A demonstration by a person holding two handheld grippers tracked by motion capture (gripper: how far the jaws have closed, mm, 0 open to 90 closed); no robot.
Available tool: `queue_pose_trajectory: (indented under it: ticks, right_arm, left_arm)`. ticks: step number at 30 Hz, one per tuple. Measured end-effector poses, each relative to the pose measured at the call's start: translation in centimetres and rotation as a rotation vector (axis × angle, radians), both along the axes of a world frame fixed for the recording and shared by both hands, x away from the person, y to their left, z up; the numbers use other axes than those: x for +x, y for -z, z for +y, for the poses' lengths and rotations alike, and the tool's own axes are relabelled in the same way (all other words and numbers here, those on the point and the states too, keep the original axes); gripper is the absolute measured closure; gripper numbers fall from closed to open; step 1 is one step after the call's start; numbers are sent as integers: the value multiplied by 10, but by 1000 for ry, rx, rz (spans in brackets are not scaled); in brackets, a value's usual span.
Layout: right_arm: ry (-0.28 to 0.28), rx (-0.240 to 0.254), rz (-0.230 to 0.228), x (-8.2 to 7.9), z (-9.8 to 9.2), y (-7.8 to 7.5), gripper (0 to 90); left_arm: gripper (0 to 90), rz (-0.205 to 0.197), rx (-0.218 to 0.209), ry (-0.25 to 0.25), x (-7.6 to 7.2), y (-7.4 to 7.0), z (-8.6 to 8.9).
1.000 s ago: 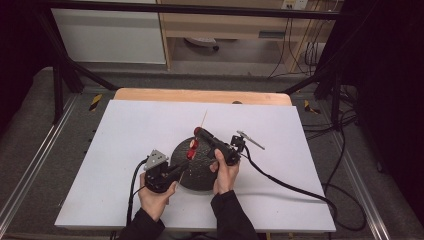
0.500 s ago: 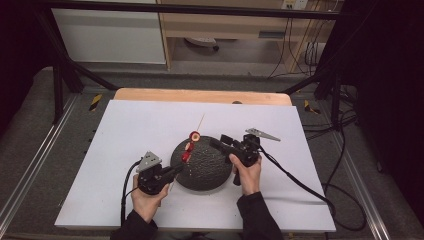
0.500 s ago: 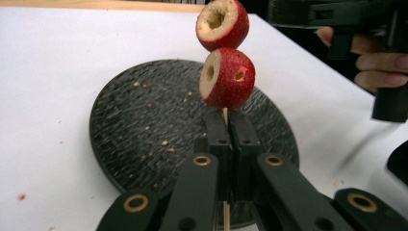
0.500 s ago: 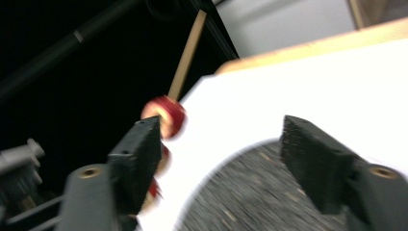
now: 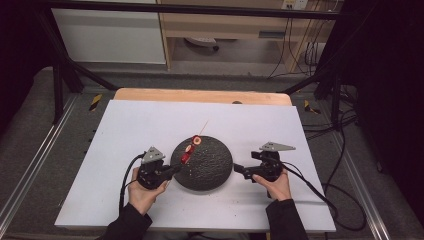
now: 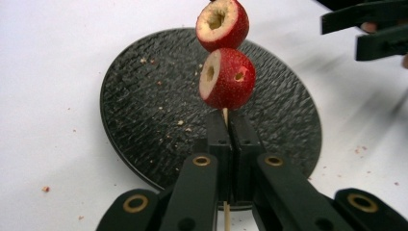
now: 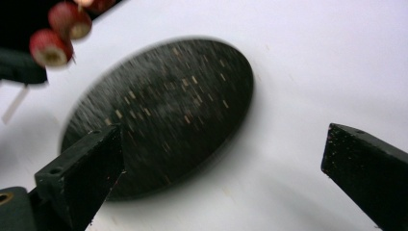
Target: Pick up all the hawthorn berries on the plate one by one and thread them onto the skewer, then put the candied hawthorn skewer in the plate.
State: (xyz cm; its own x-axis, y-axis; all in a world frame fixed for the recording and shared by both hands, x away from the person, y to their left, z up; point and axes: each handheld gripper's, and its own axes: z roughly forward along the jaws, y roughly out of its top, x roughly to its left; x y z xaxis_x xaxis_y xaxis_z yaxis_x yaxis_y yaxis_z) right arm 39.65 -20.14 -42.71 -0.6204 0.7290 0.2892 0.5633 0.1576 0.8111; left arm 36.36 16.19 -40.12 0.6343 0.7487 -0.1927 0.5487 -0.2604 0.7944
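Note:
A thin wooden skewer [image 5: 201,128] carries two red cored fruits [image 5: 189,150], a lower one [image 6: 226,79] and an upper one [image 6: 222,24]. My left gripper [image 6: 230,120] is shut on the skewer's lower end and holds it tilted over the black round plate [image 5: 212,167]. In the high view the left gripper [image 5: 175,170] is at the plate's left rim. My right gripper [image 5: 236,170] is just off the plate's right rim. Its jaws have just been opening, and it [image 7: 223,139] stands wide open with nothing between the jaws.
The plate [image 6: 144,110] lies on a white table top [image 5: 125,130] and bears crumbs. A wooden strip [image 5: 200,95] runs along the far edge. Cables trail from both grippers toward the table's front and right. Metal rails flank the table.
The right gripper let go of the skewered fruit, opened its jaws and moved right, off the plate. The left gripper stayed put, still shut on the skewer.

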Motion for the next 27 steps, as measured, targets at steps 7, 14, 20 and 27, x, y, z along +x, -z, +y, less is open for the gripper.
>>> queue_pose_trajectory:
  ticks: [7, 14, 20, 27]
  right_arm:
    - [9, -96, 12, -16, -24, 18, 5]
    - [6, -118, -5, -30, -40, 20, 6]
    - [11, -158, 9, -35, -48, 28, 8]
    - [-3, -176, -12, -40, -51, 28, 7]
  left_arm:
    - [884, 56, 82, 10, 13, 7, -12]
    - [883, 110, 166, 31, 22, 7, -23]
    - [883, 129, 229, 29, 27, 10, -33]
    - [883, 166, 288, 39, 29, 12, -44]
